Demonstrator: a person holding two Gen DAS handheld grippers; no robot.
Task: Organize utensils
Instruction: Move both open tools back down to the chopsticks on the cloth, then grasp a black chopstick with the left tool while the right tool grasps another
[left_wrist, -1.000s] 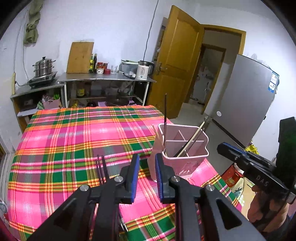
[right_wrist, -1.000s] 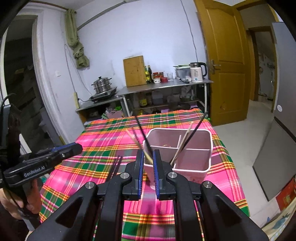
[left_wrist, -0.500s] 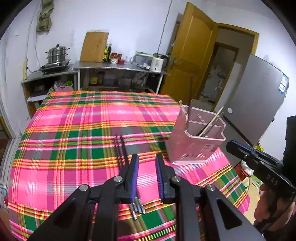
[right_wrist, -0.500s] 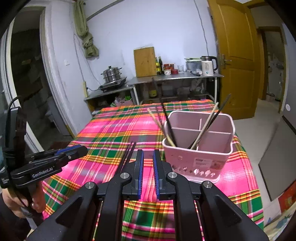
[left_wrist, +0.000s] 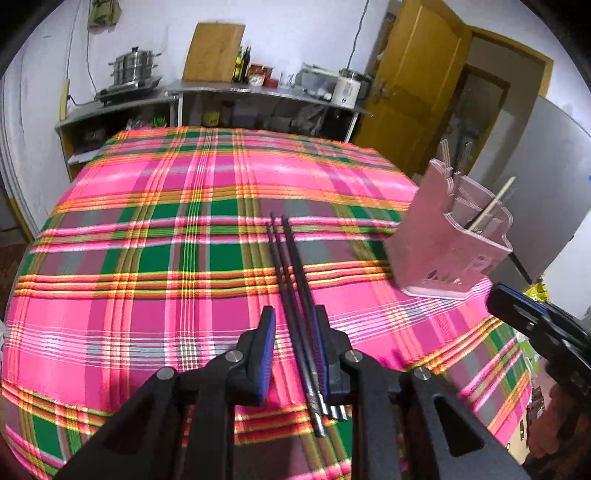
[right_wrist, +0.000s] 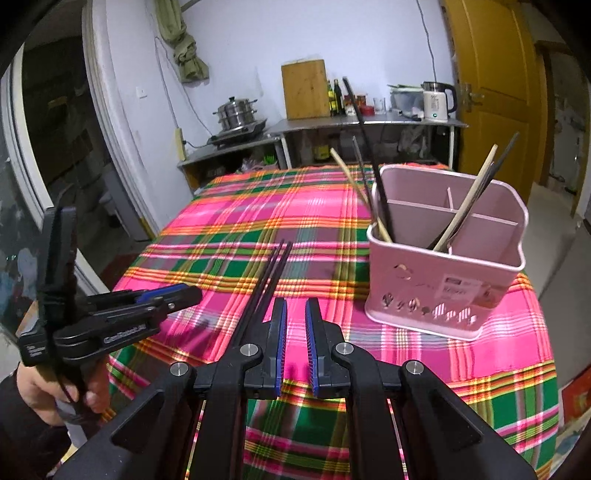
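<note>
A bundle of black chopsticks (left_wrist: 291, 280) lies on the plaid tablecloth (left_wrist: 147, 229); it also shows in the right wrist view (right_wrist: 269, 280). My left gripper (left_wrist: 294, 321) is open, low over the cloth, its fingers either side of the chopsticks' near end. A pink divided utensil holder (right_wrist: 443, 273) stands at the right with several wooden and black chopsticks in it; it shows in the left wrist view (left_wrist: 443, 236). My right gripper (right_wrist: 295, 314) is nearly closed and empty, above the table's front edge, left of the holder.
Behind the table stands a metal shelf counter (right_wrist: 369, 122) with a kettle (right_wrist: 436, 101), bottles, a cutting board (right_wrist: 304, 90) and a steel pot (right_wrist: 236, 114). A yellow door (right_wrist: 495, 96) is at the right. The table edge falls off near the holder.
My left gripper has moved left from the holder and down to the chopsticks on the cloth, and opened wider around them. My right gripper has drawn back and lowered slightly.
</note>
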